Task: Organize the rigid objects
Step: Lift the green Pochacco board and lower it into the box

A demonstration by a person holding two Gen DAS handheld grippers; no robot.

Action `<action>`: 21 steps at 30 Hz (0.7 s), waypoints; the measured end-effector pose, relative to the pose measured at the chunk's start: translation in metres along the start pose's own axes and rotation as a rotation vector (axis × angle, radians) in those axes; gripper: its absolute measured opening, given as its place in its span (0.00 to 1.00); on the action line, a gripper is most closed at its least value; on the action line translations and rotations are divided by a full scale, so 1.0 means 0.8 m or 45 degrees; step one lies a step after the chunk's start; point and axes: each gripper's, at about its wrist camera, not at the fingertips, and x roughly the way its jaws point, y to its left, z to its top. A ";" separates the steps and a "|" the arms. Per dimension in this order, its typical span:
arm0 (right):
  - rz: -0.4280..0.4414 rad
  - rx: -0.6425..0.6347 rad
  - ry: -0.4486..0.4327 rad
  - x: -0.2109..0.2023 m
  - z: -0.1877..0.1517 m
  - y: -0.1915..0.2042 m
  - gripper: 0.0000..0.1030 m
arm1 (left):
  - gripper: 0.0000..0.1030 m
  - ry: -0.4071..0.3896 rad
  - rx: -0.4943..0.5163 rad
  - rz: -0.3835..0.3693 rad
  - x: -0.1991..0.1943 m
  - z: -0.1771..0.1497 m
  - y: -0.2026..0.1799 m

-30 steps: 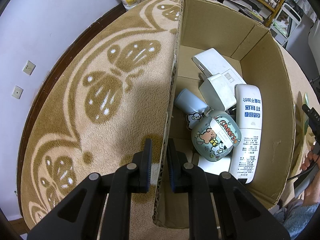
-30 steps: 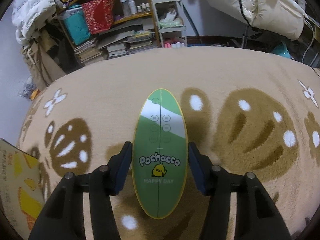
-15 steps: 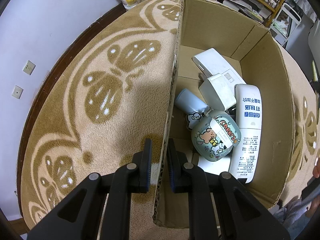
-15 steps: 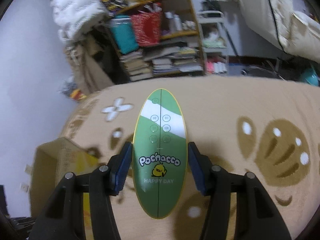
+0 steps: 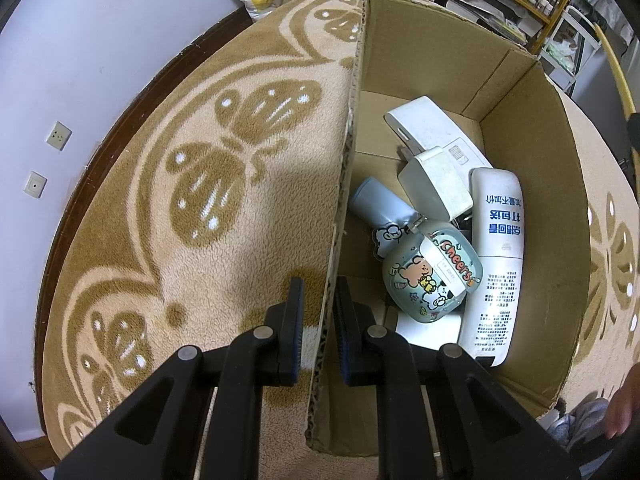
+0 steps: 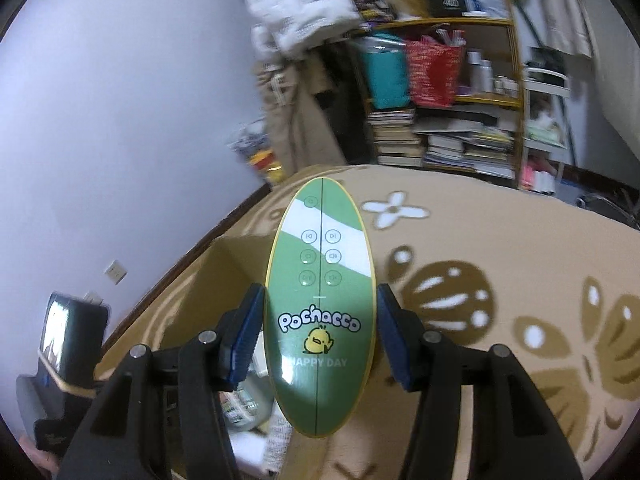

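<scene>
- Left wrist view: the left gripper (image 5: 319,312) has its jaws closed on the near side wall of the cardboard box (image 5: 532,168), one finger outside over the patterned rug (image 5: 180,208), one inside.
- The box holds a white remote (image 5: 494,264), a white charger (image 5: 436,184), a cartoon-printed round case (image 5: 430,276) and a pale blue item (image 5: 376,206), crowded together and touching.
- Right wrist view: the right gripper (image 6: 320,336) clamps a green oval Pochacco speaker (image 6: 320,304) by its edges, held above the box's opening.
</scene>
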 end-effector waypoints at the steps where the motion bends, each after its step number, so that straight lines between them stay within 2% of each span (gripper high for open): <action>1: 0.015 -0.015 0.007 0.002 -0.002 0.009 0.57 | 0.14 0.000 -0.001 0.000 0.000 0.000 0.000; 8: 0.084 -0.077 0.044 0.008 -0.019 0.036 0.57 | 0.14 0.001 -0.003 -0.004 0.000 0.001 0.001; 21: 0.082 -0.093 0.143 0.030 -0.031 0.038 0.58 | 0.14 0.001 -0.004 -0.007 0.000 0.000 0.001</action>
